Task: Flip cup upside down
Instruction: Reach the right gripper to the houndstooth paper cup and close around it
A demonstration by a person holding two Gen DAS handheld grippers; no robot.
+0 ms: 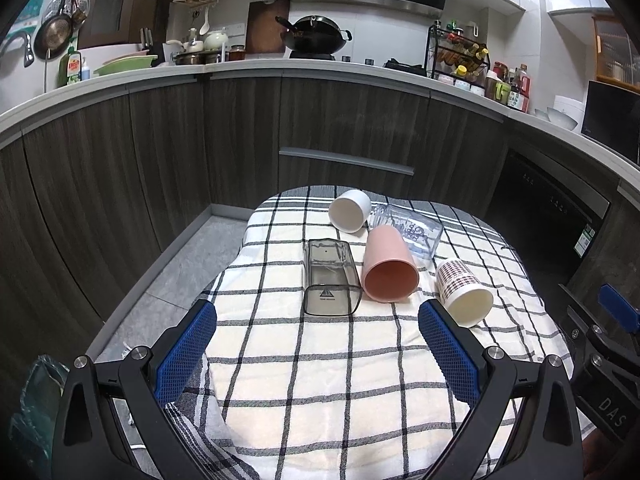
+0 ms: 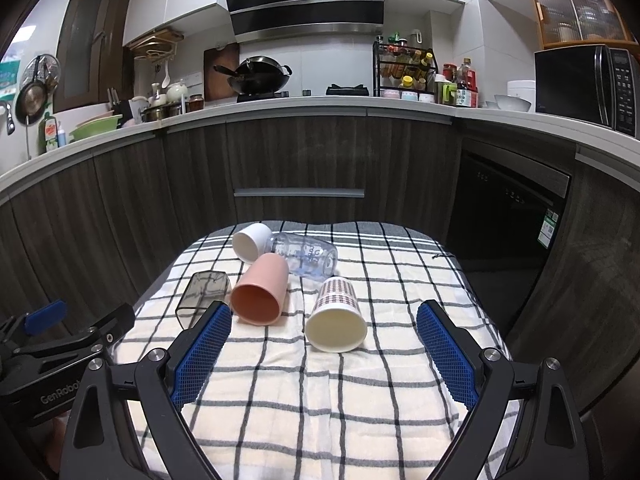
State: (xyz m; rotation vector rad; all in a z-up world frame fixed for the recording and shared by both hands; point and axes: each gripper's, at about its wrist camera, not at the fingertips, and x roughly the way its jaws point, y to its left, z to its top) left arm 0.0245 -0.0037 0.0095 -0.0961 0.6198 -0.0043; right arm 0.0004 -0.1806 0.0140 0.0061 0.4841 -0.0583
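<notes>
- My left gripper (image 1: pixel 318 330) has its blue-padded fingers (image 1: pixel 186 344) spread wide, holding nothing and touching nothing; they hang over the near part of the checked cloth (image 1: pixel 320 380).
- Straight ahead between those fingers lies the smoky square tumbler (image 1: pixel 329 278) on its side, mouth toward me; it sits beyond the fingertips, apart from them.
- Just right of it, touching or nearly so, I see the pink cup (image 1: pixel 389 270) on its side, mouth also facing me.
- The patterned paper cup (image 1: pixel 464 292) lies tipped over just beyond my left gripper's right finger, close to its tip; I cannot tell whether they touch.
- My right gripper (image 2: pixel 324 322) is likewise fully spread and empty, its pads (image 2: pixel 446 354) clear of everything.
- In the right wrist view the patterned paper cup (image 2: pixel 336 320) lies between the two fingertips, mouth toward me, with gaps on both sides.
- The pink cup (image 2: pixel 260 294) rests just past the right gripper's left fingertip, and the smoky tumbler (image 2: pixel 202 298) is partly hidden behind that finger.
- Farther back lie a white cup (image 2: pixel 252 242) and a clear measuring bottle (image 2: pixel 306 258), both on their sides, close together.
- Beyond the cloth stand dark wood cabinets (image 2: pixel 304 160).
</notes>
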